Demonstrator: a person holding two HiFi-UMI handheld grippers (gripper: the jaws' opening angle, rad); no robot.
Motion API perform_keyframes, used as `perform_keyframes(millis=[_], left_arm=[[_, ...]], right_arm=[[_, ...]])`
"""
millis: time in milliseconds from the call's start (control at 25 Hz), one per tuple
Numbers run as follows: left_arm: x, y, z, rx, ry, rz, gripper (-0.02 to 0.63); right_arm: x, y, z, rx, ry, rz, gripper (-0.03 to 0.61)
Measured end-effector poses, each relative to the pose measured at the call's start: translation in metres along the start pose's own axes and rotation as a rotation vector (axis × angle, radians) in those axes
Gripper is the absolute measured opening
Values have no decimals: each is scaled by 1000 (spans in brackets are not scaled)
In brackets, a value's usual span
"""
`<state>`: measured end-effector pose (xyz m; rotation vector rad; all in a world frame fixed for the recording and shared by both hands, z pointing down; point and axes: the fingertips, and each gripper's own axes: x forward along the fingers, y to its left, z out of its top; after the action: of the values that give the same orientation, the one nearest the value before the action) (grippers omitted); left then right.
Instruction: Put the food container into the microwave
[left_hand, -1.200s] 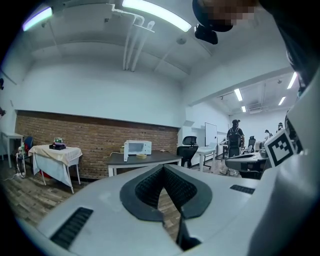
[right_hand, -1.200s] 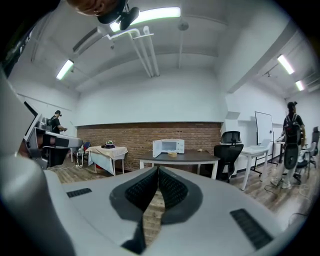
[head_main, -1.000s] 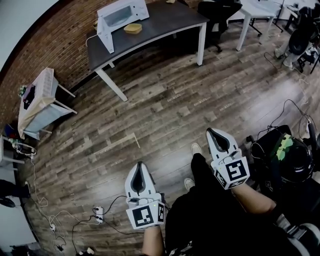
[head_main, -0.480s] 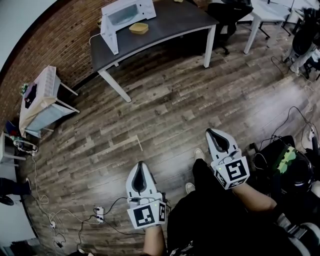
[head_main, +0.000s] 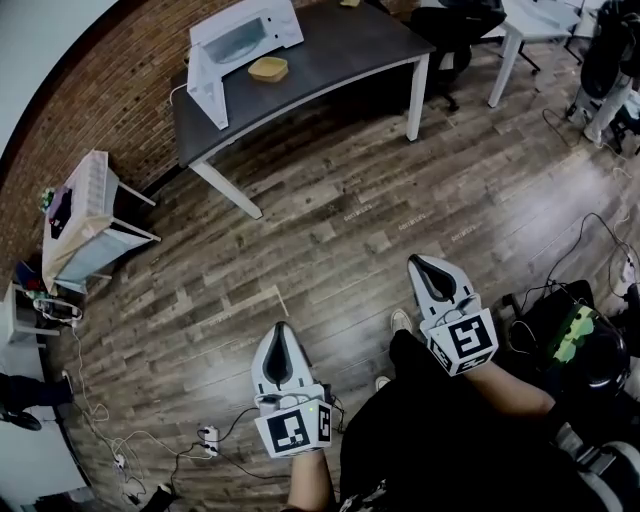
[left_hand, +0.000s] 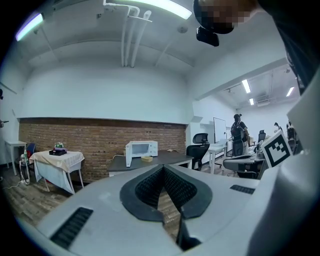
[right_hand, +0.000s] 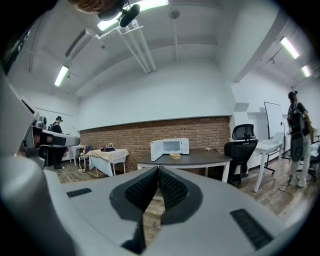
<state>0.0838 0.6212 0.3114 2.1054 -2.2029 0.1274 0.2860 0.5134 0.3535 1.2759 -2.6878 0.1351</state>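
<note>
Two closed claws (head_main: 280, 335) (head_main: 420, 266), lamps (left_hand: 160, 6) in gripper views

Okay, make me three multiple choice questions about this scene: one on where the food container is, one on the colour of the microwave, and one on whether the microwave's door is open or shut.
1. Where is the food container?
A. Inside the microwave
B. On the table, in front of the microwave
C. On the floor

2. What colour is the microwave?
A. White
B. Black
C. Red

3. What state is the microwave's door in?
A. Shut
B. Swung open
C. Taken off and lying flat on the table

Answers:
1. B: the head view shows it on the dark table, just outside the microwave's open front.
2. A: its body and door are white in all three views.
3. B: the door stands out to one side and the inside is in view.
</note>
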Motion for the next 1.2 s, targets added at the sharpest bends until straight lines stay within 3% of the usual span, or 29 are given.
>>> perform_keyframes(millis=[800, 1200], left_arm=[[105, -17, 24, -6, -27, 102, 3], [135, -23, 27, 8, -60, 96, 3]], right_arm=[[86, -89, 24, -35, 3, 97, 64], [107, -109, 25, -38, -10, 93, 64]])
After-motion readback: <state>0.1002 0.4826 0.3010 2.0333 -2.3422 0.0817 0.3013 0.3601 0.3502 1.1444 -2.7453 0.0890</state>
